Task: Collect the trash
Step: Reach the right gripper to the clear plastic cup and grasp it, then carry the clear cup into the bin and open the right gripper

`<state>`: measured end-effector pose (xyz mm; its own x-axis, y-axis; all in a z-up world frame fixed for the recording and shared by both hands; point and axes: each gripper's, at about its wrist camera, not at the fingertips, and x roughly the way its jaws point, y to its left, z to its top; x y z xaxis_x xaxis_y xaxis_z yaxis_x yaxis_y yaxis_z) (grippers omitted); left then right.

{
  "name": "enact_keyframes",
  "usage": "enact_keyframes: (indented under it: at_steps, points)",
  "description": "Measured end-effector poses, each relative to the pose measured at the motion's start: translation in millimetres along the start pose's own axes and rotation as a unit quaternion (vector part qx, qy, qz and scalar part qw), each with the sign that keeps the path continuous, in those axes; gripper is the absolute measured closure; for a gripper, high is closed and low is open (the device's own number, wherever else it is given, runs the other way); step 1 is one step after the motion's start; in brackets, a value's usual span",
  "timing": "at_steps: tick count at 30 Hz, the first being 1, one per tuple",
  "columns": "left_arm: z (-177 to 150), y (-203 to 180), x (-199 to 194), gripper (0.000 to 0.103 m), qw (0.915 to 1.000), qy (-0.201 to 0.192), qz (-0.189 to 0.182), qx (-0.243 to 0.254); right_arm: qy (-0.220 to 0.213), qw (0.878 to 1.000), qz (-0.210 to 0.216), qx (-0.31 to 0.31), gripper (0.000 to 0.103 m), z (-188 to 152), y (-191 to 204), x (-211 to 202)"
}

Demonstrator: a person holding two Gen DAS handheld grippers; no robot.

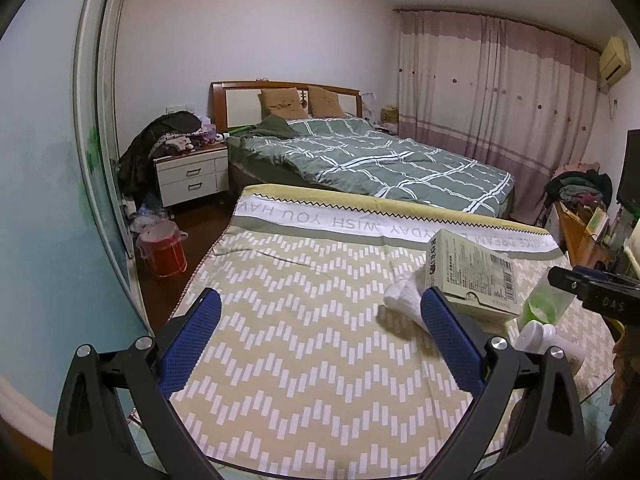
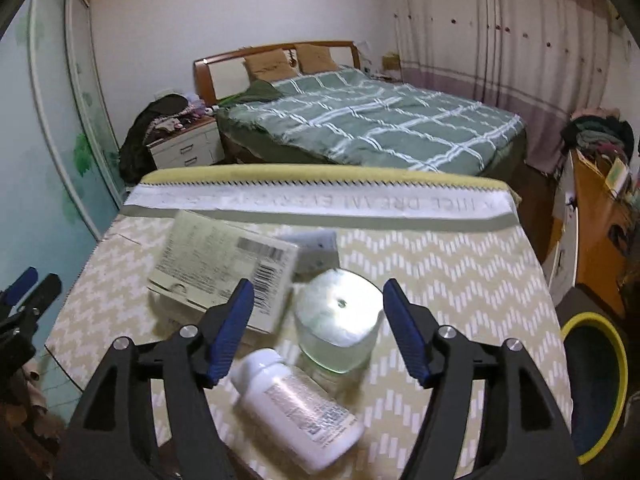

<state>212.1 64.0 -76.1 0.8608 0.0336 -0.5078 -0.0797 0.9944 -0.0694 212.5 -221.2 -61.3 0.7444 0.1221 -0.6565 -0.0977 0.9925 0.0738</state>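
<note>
On a table covered with a beige zigzag cloth (image 2: 460, 280) lie a pale green cardboard box (image 2: 224, 268), a clear green cup with a foil lid (image 2: 340, 320), a white pill bottle on its side (image 2: 296, 404) and a crumpled white tissue (image 1: 402, 300). My right gripper (image 2: 320, 332) is open and empty, its blue pads on either side of the cup and just above it. My left gripper (image 1: 320, 336) is open and empty over the cloth's left half, left of the box (image 1: 476, 276). The cup (image 1: 546, 300) and bottle (image 1: 540, 338) also show in the left wrist view.
A yellow-rimmed dark bin (image 2: 592, 384) stands on the floor right of the table. A red bin with a plastic liner (image 1: 164, 252) stands by the wall on the left. Beyond the table are a bed (image 1: 372, 160) and a nightstand (image 1: 192, 176). A wooden cabinet (image 2: 592, 216) stands right.
</note>
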Motion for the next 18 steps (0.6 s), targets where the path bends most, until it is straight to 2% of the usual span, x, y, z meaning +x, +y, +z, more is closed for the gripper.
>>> enact_keyframes:
  at_steps: [8,9,10,14,18]
  points:
    - [-1.1,-1.8,2.0,0.005,0.9999,0.007,-0.009,0.0,0.026,0.999,-0.022,0.011,0.037,-4.8,-10.5,22.3]
    - [-1.4,-3.0,2.2,0.005,0.9999,0.007,-0.01,0.002,0.028,0.999,-0.023,0.012,0.041,-5.3,-11.4,24.1]
    - [-1.6,-3.6,2.2,0.005,0.9999,0.007,-0.011,0.003,0.031,0.999,-0.022,0.013,0.05,-5.6,-13.1,26.1]
    - [-2.6,-7.4,3.9,0.005,0.9997,0.013,-0.018,0.009,0.031,0.999,-0.013,0.019,0.051,-5.6,-16.1,23.4]
    - [-3.9,-11.8,4.7,0.005,0.9994,0.016,-0.025,0.017,0.011,0.999,-0.007,0.034,0.05,-5.1,-25.6,6.5]
